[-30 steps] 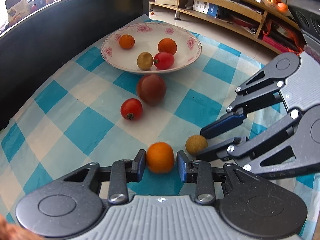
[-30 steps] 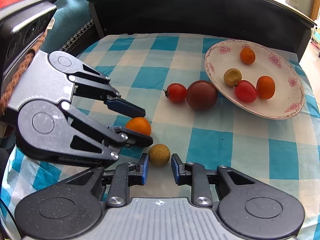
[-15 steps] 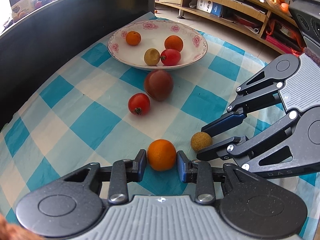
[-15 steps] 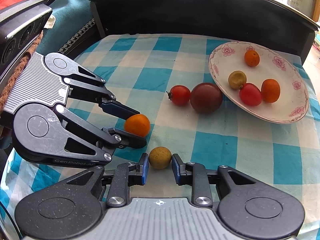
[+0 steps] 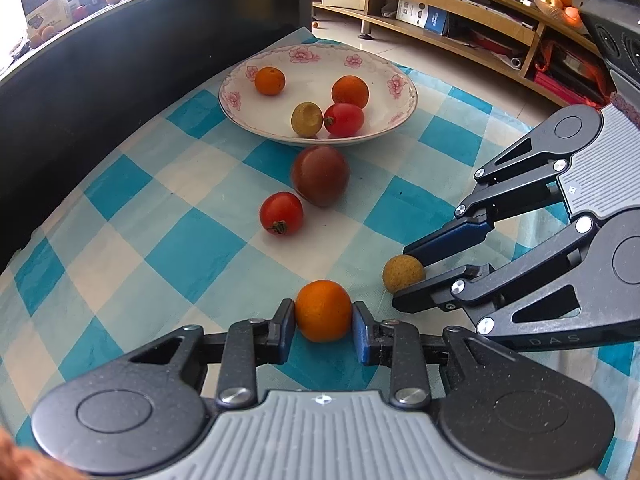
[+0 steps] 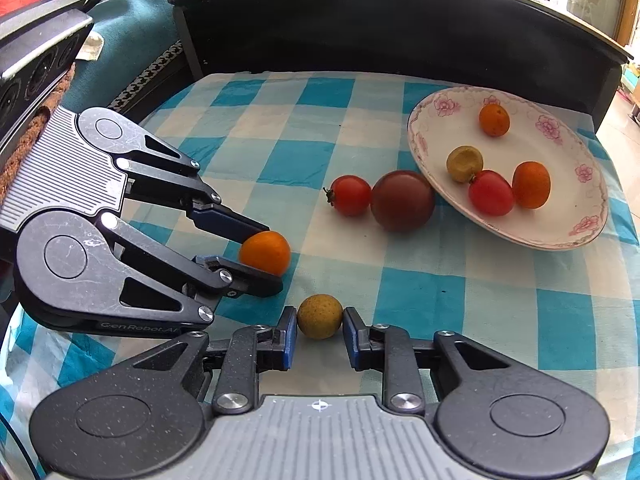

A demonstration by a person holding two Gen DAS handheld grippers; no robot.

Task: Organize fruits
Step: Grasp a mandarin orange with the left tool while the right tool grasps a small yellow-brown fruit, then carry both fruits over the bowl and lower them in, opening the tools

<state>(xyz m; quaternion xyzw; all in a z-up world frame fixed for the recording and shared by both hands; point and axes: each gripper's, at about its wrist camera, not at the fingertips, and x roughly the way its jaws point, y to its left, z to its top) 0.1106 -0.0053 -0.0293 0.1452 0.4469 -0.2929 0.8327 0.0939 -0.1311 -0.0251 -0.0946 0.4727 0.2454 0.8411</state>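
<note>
A checked blue-and-white cloth (image 5: 168,248) covers the tabletop; a floral plate (image 5: 396,82) near its far edge holds four small fruits. Before the plate lie a dark plum (image 5: 320,175) and a tomato (image 5: 281,213). Toward the near edge, the left gripper (image 5: 323,320) clasps a small orange (image 5: 323,310); the right gripper (image 6: 319,330) clasps a tan fruit (image 6: 319,316).

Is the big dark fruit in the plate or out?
Out. The dark fruit sits on the checked cloth, right beside the plate rim.
</note>
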